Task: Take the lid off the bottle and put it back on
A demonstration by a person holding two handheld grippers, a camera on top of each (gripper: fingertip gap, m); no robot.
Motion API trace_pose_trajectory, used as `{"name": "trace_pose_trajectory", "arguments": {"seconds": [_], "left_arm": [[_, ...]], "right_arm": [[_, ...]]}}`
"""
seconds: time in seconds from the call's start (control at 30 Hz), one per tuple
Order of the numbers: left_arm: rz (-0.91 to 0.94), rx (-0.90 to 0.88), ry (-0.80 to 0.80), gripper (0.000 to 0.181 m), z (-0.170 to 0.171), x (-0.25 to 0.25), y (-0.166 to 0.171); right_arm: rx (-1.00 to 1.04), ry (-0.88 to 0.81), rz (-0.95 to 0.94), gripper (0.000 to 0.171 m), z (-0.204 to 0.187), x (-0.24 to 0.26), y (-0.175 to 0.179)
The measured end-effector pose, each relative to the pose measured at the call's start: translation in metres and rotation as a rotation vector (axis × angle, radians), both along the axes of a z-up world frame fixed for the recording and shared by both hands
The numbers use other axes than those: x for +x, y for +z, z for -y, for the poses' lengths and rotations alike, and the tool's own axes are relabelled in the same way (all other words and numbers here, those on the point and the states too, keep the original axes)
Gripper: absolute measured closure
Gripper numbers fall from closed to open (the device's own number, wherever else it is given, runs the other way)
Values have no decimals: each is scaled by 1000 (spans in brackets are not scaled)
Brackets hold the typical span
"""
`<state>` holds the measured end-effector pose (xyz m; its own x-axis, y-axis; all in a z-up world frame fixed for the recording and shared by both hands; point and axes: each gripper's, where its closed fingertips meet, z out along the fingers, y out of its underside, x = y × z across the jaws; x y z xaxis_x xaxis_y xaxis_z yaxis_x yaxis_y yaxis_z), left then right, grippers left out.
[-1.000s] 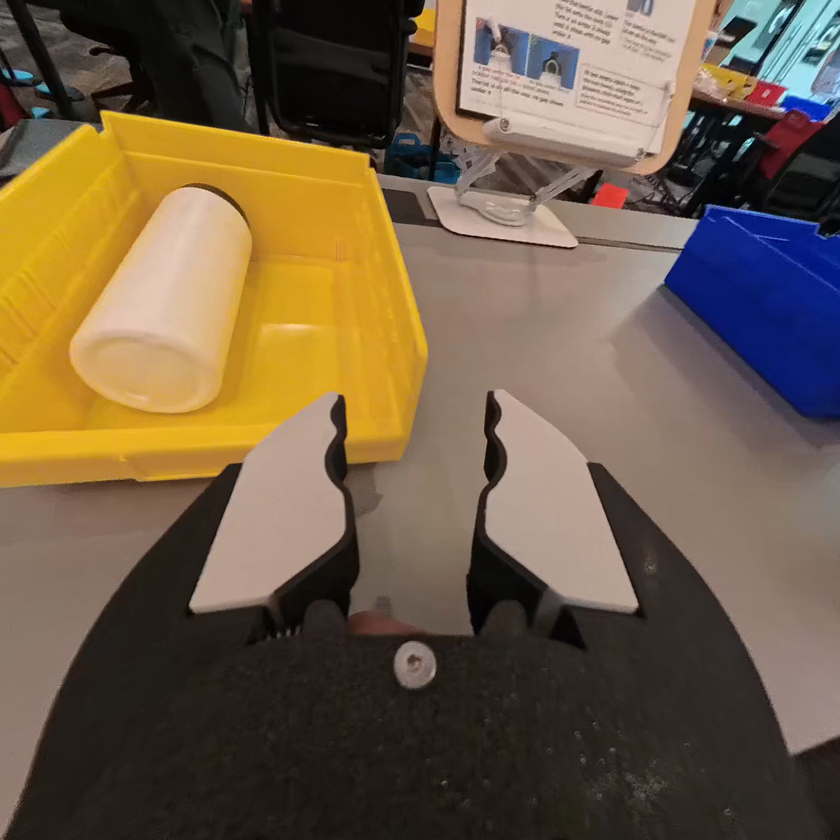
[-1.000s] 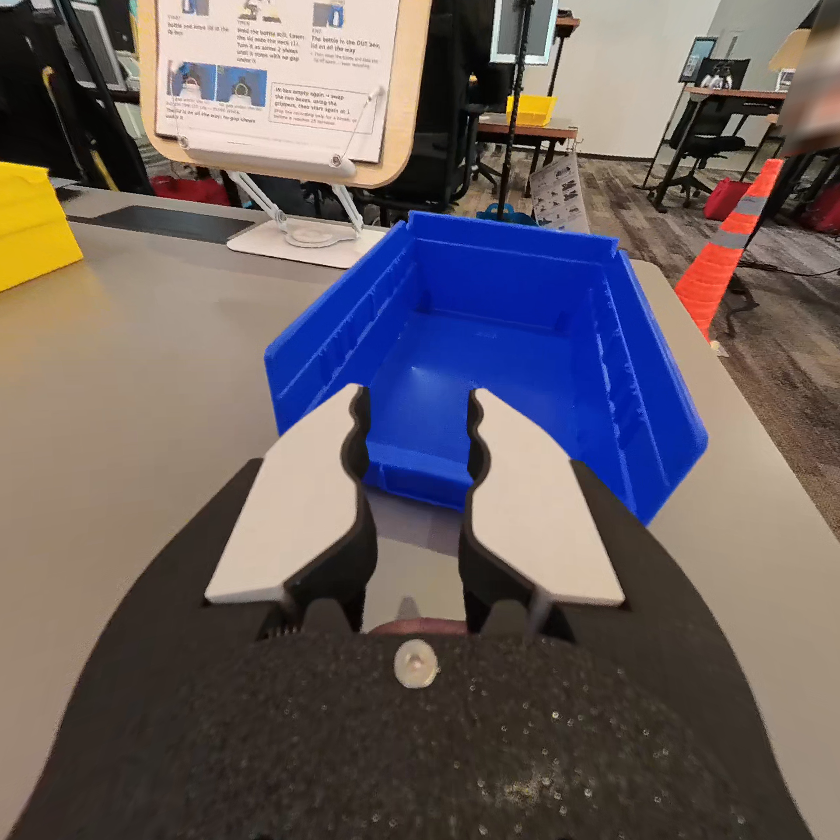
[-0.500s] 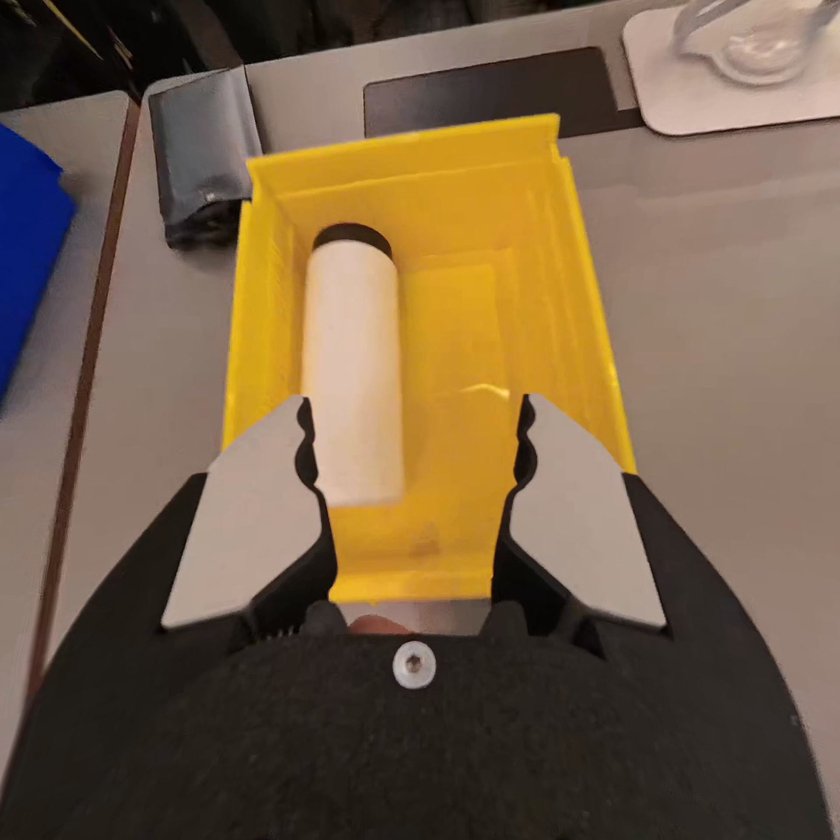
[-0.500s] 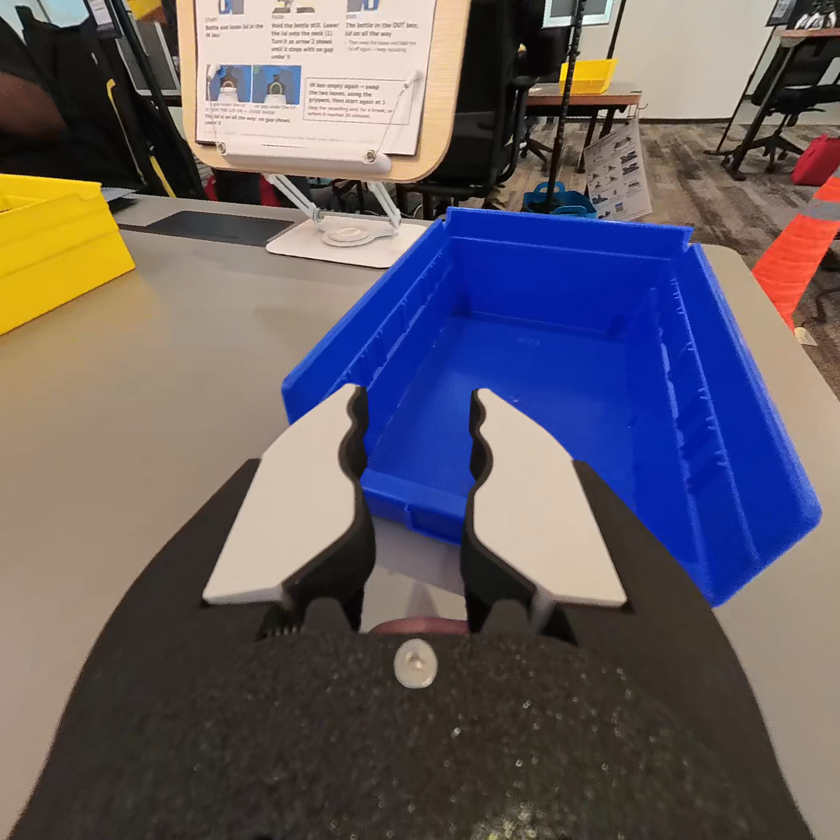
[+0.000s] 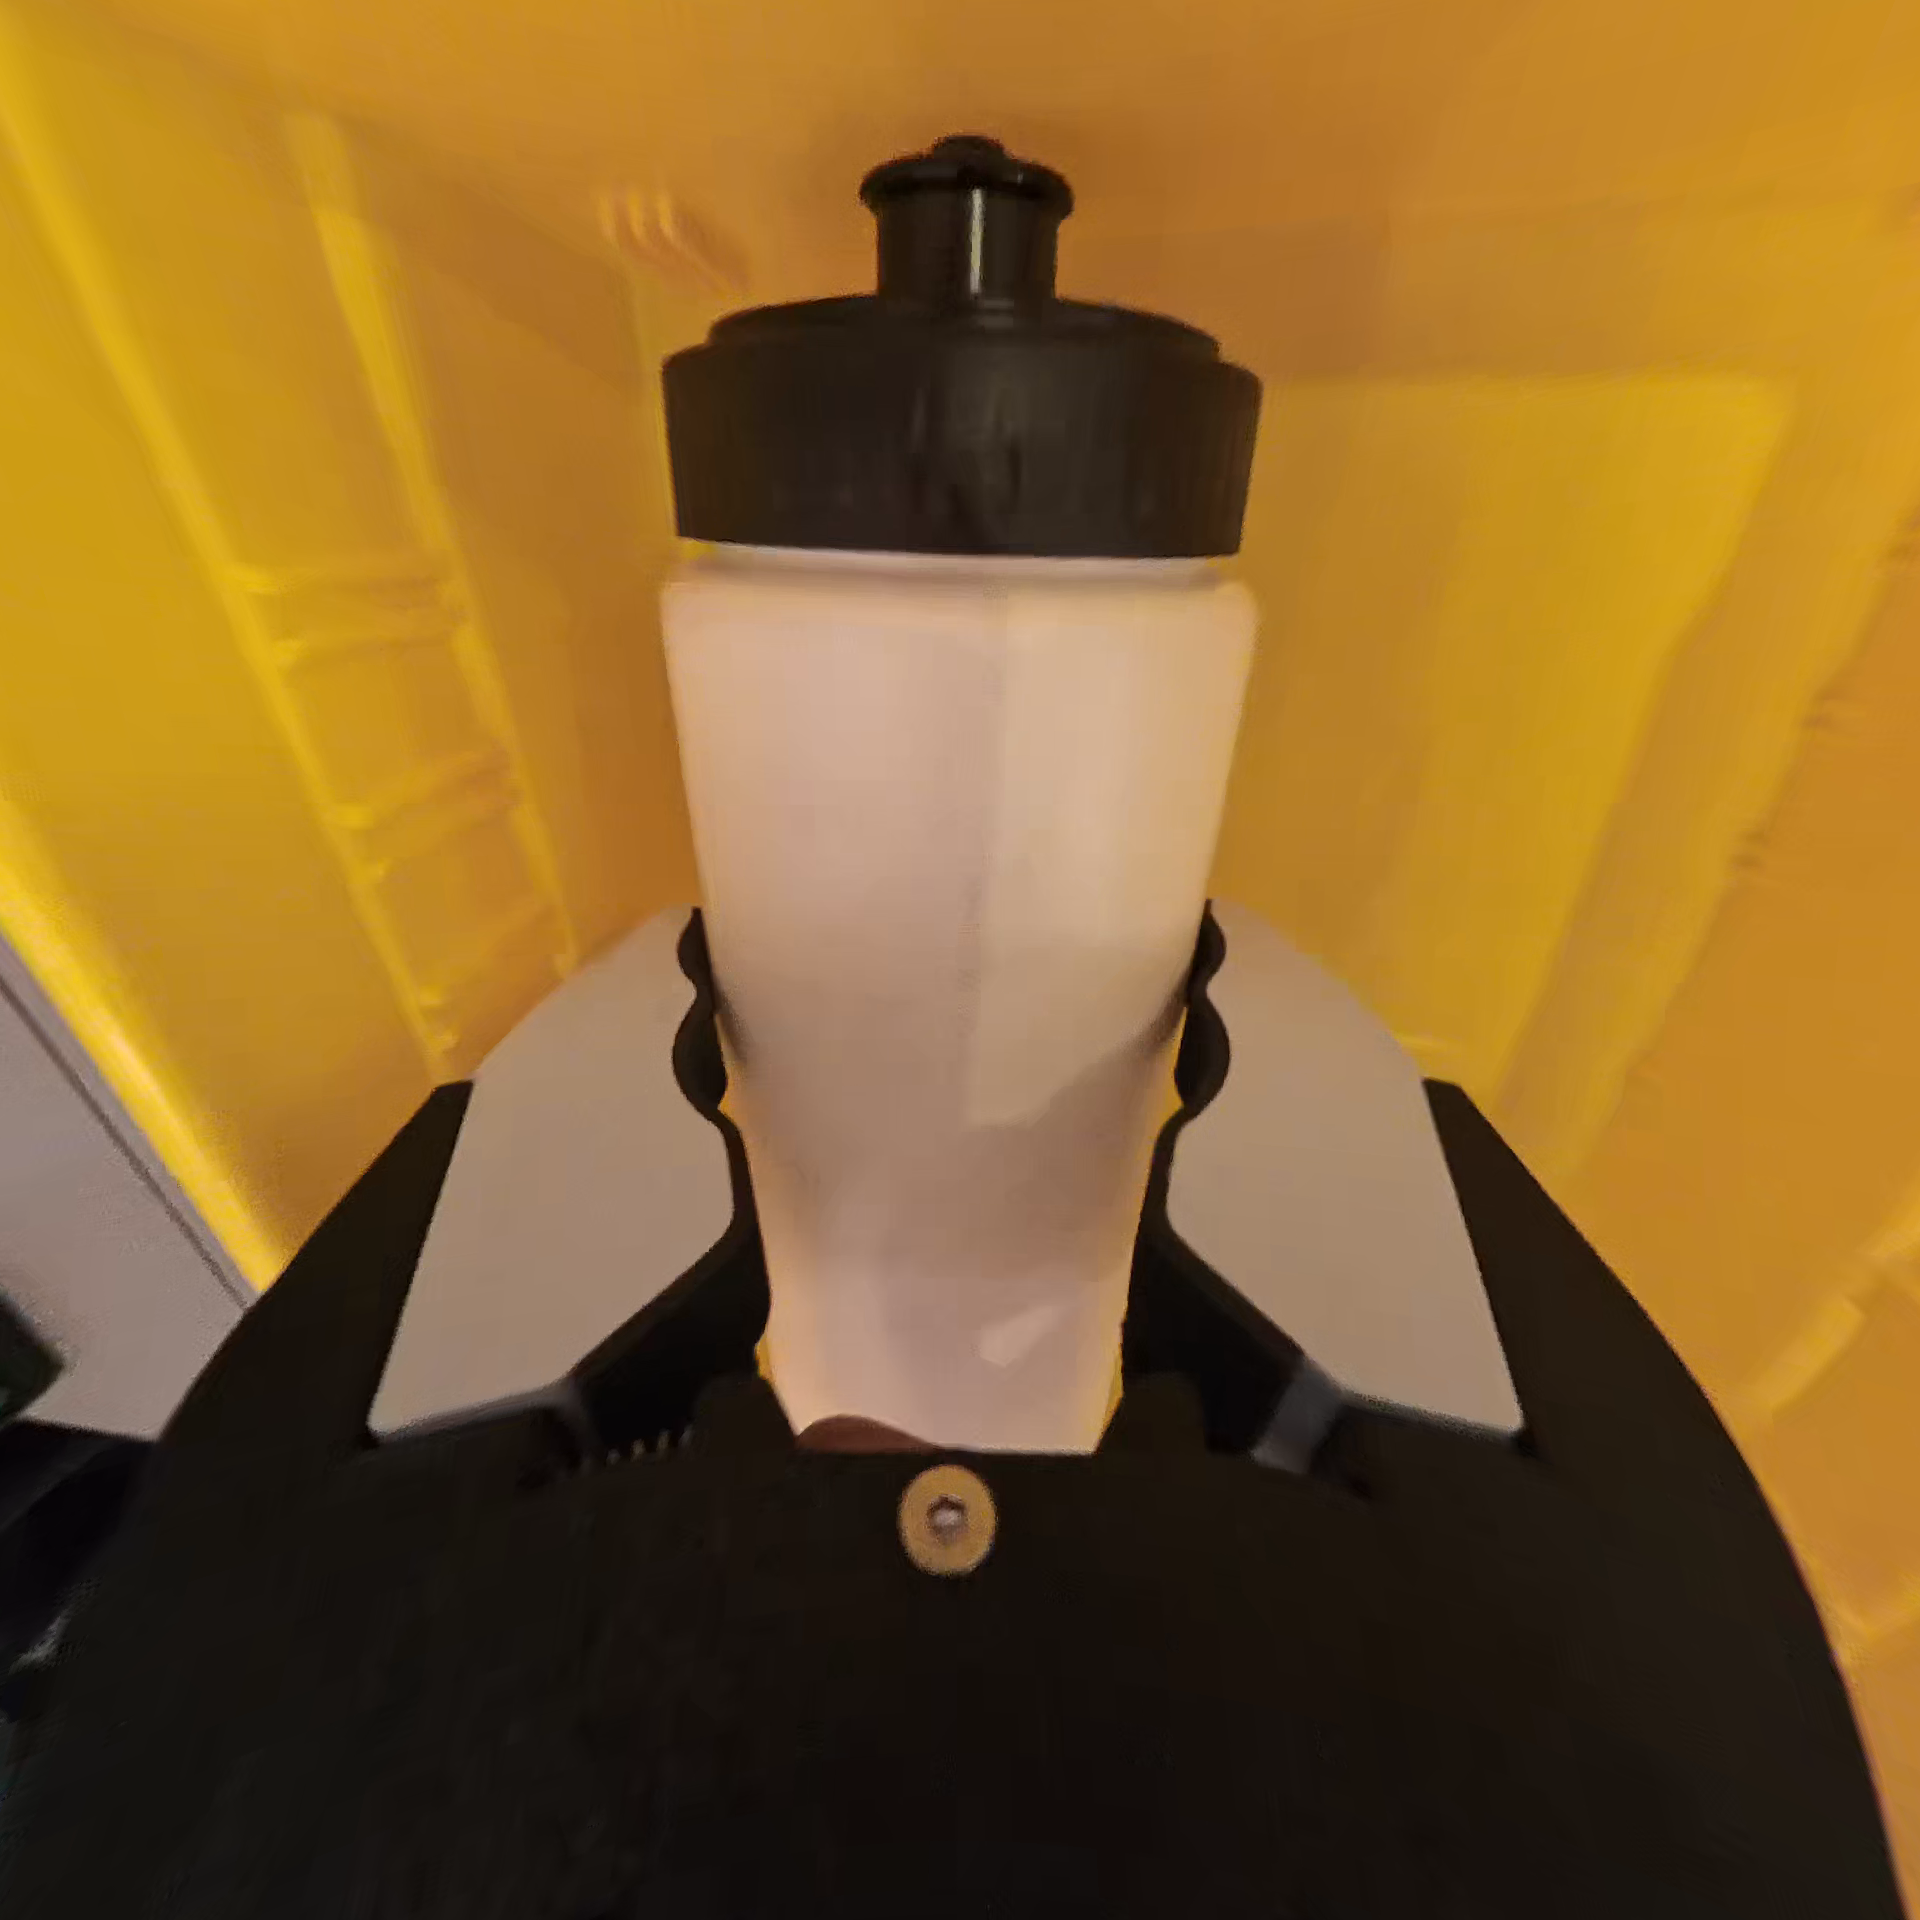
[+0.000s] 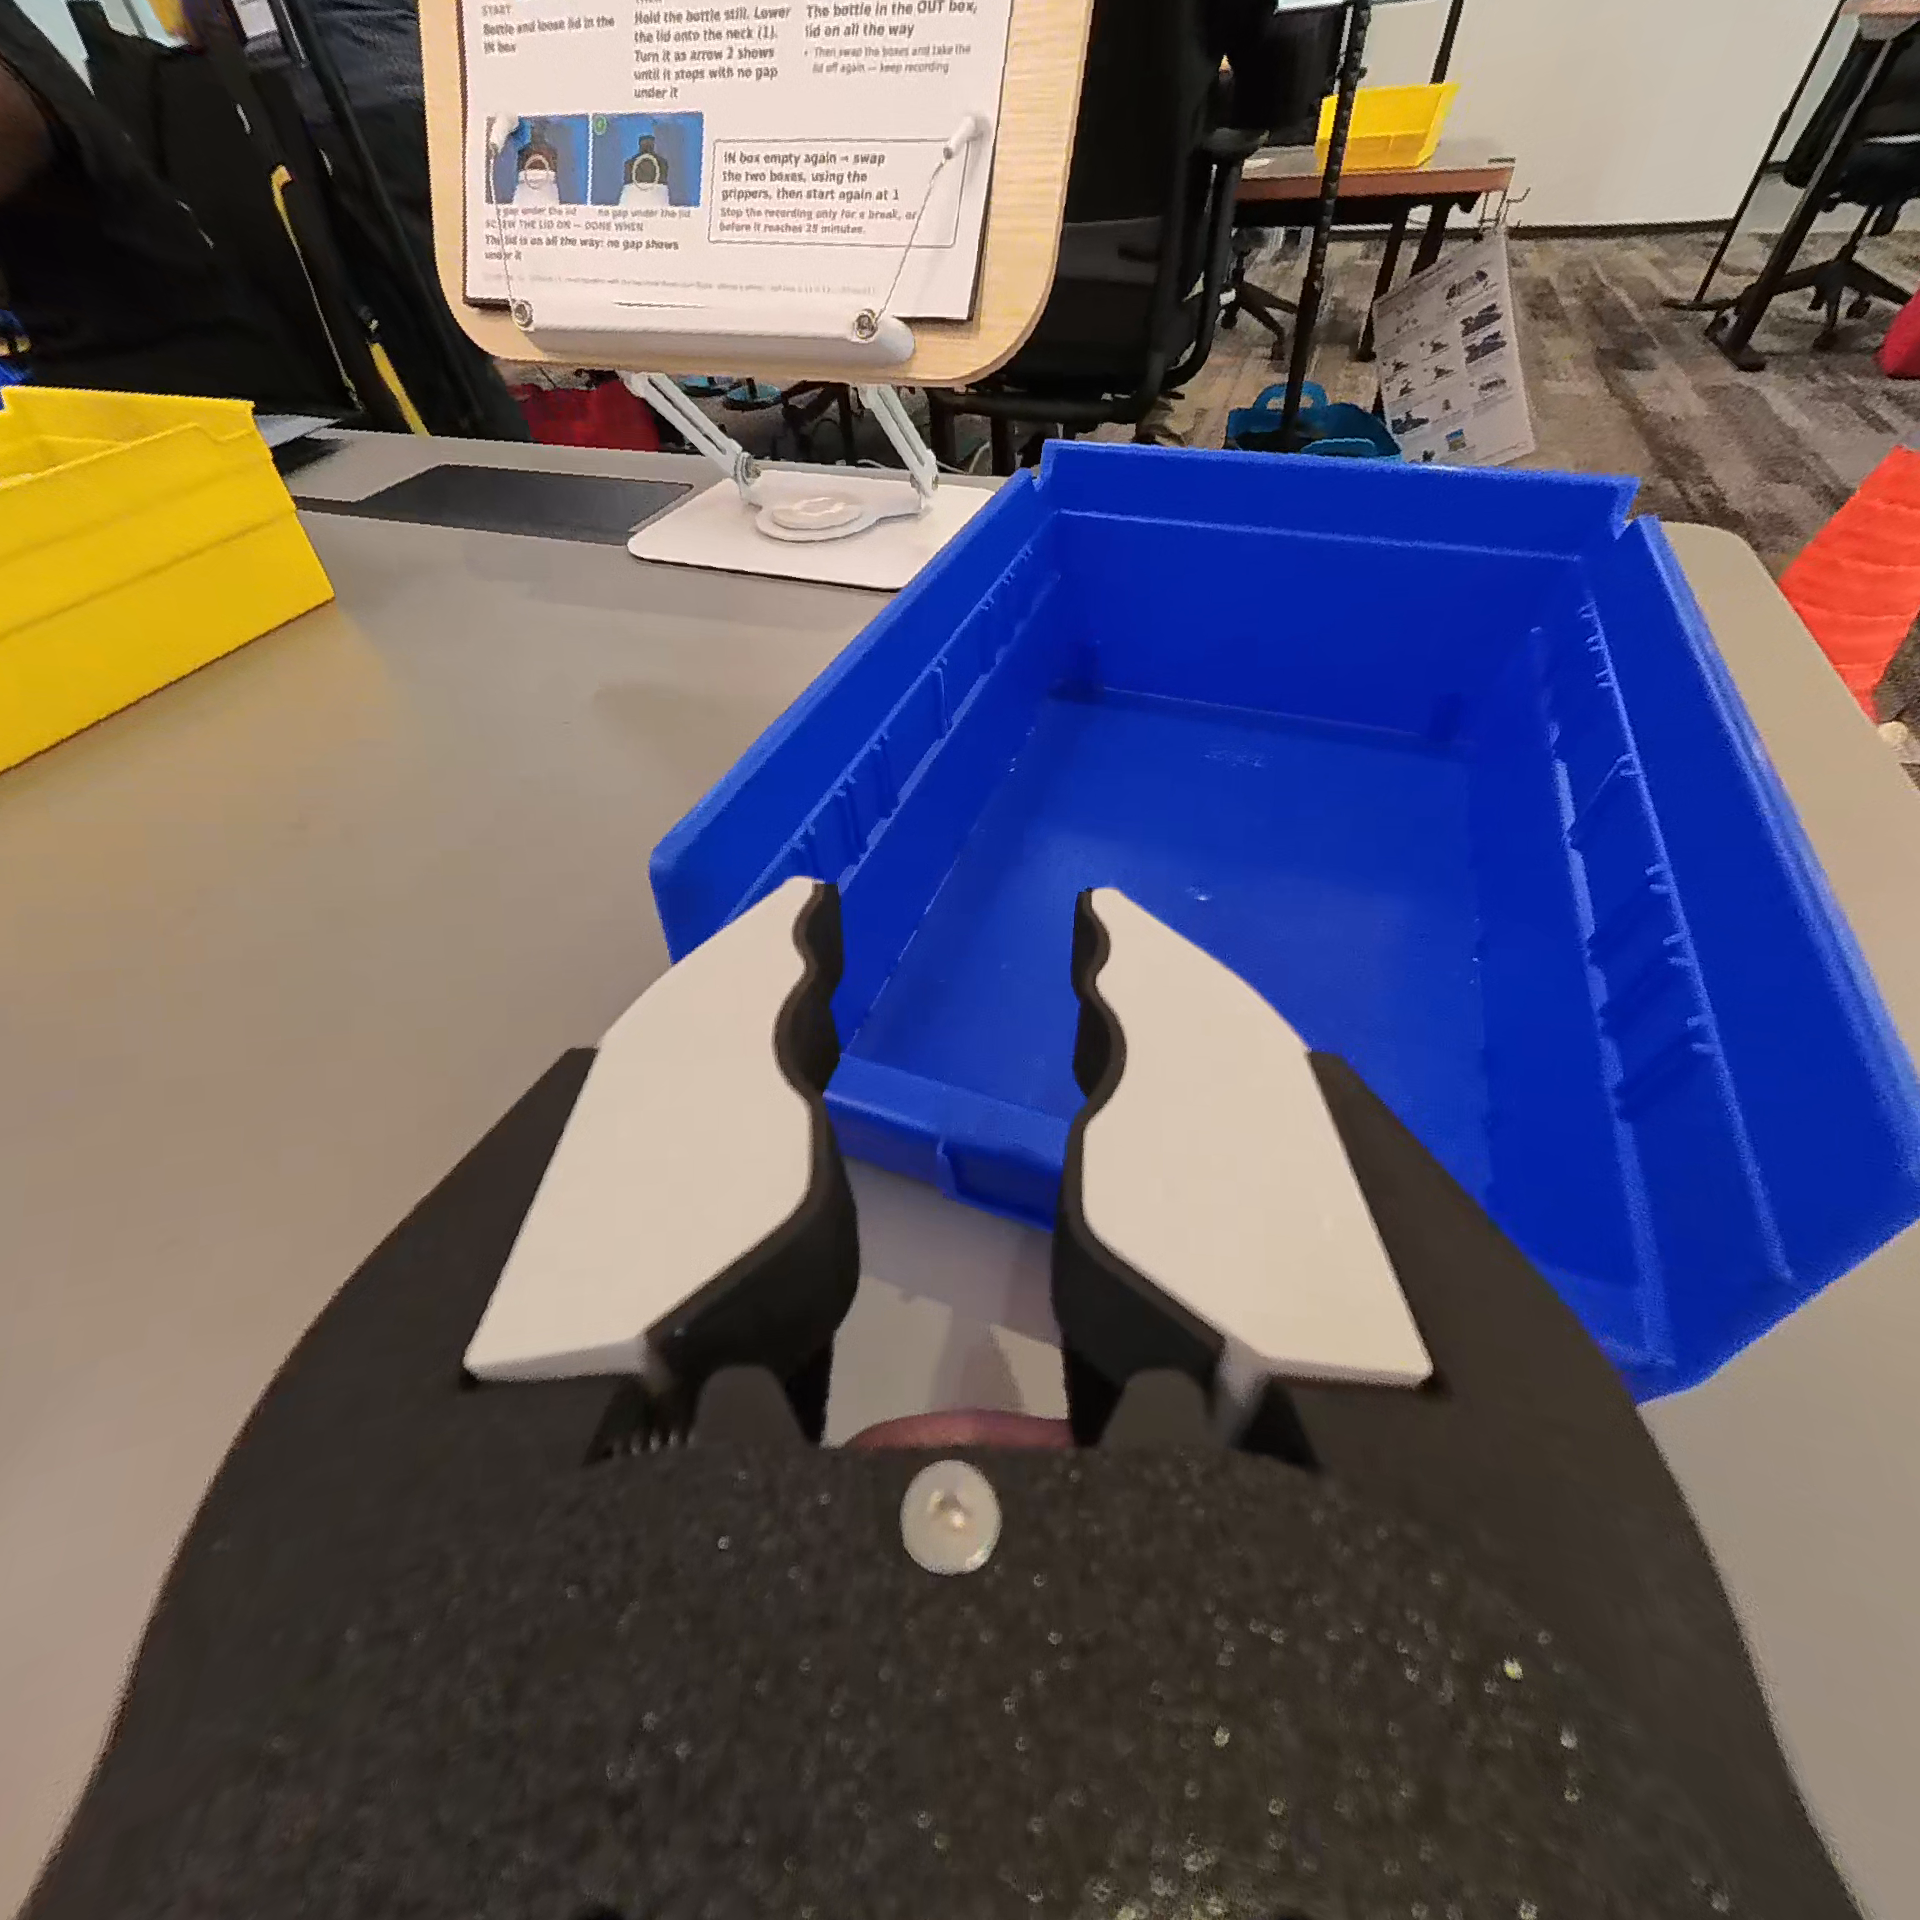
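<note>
A white bottle (image 5: 956, 831) with a black lid (image 5: 961, 447) screwed on lies inside the yellow bin (image 5: 1558, 623). In the left wrist view its lid end points away from me. My left gripper (image 5: 951, 935) is down in the bin, open wide, with one finger on each side of the bottle's lower body. The pads (image 5: 696, 1039) sit right against its sides. My right gripper (image 6: 951, 904) is open and empty above the grey table (image 6: 364, 883), just in front of the empty blue bin (image 6: 1714, 935).
In the right wrist view the yellow bin (image 6: 135, 561) stands at the far left of the table. A wooden board with an instruction sheet (image 6: 748, 187) stands on a white base behind the bins. Chairs and desks lie beyond the table.
My left gripper has dropped from above the yellow bin down around the bottle, at about the same opening. My right gripper has moved slightly closer to the blue bin and stays open.
</note>
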<state>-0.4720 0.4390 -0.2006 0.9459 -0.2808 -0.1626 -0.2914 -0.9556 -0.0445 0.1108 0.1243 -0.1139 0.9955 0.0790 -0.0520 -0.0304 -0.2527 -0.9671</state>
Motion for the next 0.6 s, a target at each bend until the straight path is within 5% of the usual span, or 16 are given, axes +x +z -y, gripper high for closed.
{"name": "trace_pose_trajectory", "arguments": {"seconds": [0.23, 0.4, 0.5, 0.6], "left_arm": [[170, 180, -104, 97, -13, 22, 36], [495, 649, -208, 96, -14, 59, 156], [724, 879, -278, 96, 16, 100, 229], [917, 996, -375, 96, 54, 159, 265]], "right_arm": [[6, -4, 5, 129, 0, 0, 1], [4, -1, 26, 129, -1, -3, 0], [7, -1, 47, 130, -2, -5, 0], [14, 1, 61, 130, -2, -7, 1]]}}
